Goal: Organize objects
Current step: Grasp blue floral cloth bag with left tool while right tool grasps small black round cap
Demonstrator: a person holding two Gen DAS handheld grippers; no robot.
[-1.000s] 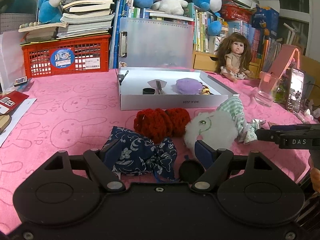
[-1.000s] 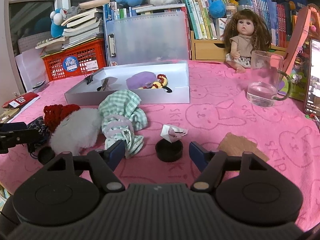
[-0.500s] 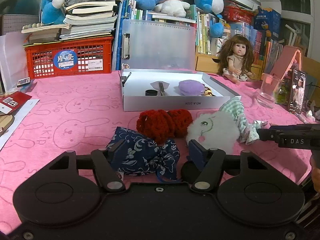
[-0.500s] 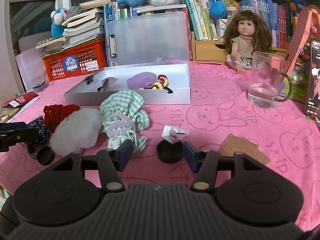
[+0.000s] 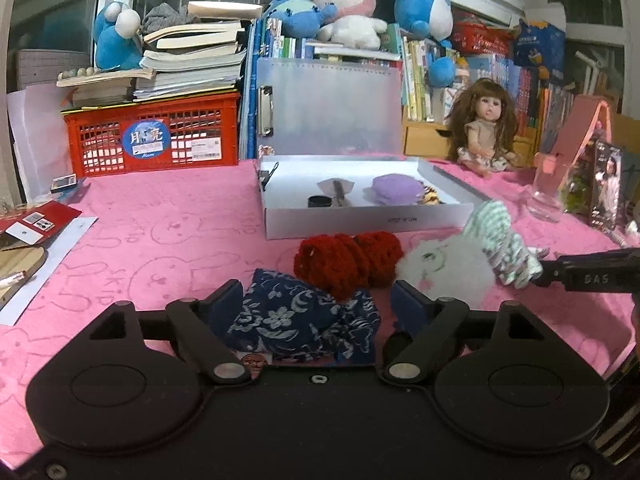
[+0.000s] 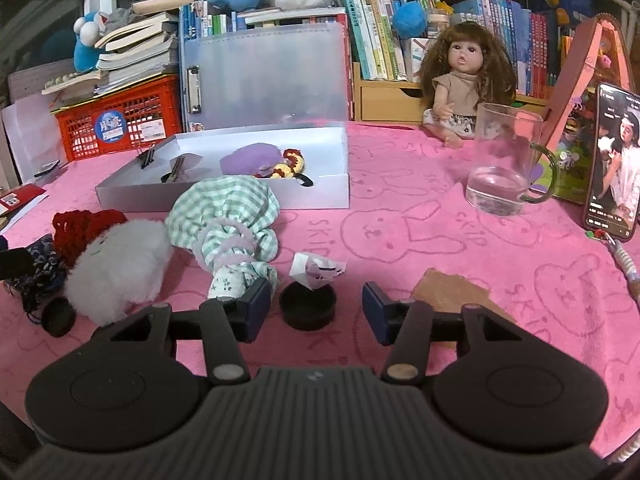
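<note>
We are at the picking-up stage of tidying the loose things on the pink tabletop [image 5: 160, 224] into the white box [image 5: 360, 220], with two grasps being lined up at once. Starting at the left, our left tongs [image 5: 316, 300] straddle the dark blue floral pouch [image 5: 304, 316], which lies between the fingers; the jaws are opening and the pads do not appear to press on the cloth, so nothing is held yet. Just beyond the pouch sits the red crocheted piece [image 5: 348, 260], touching it, and beside that the white fluffy toy [image 5: 448, 268] and the green checked cloth bundle [image 6: 224, 220], all lying in front of the box, which already holds a purple knitted item [image 5: 396, 188] and a few small things. Further right, our right tongs [image 6: 314, 310] are closing around the small black cap [image 6: 307, 307], which stands on the tabletop between the fingers with a gap on both sides; a crumpled paper scrap [image 6: 316, 268] leans just behind it and a brown card piece [image 6: 452, 292] lies to the right. Next, we judge, the left tongs must close squarely on the pouch without catching the red piece, while the right must finish closing on the cap alone, then lift and carry it to the box
</note>
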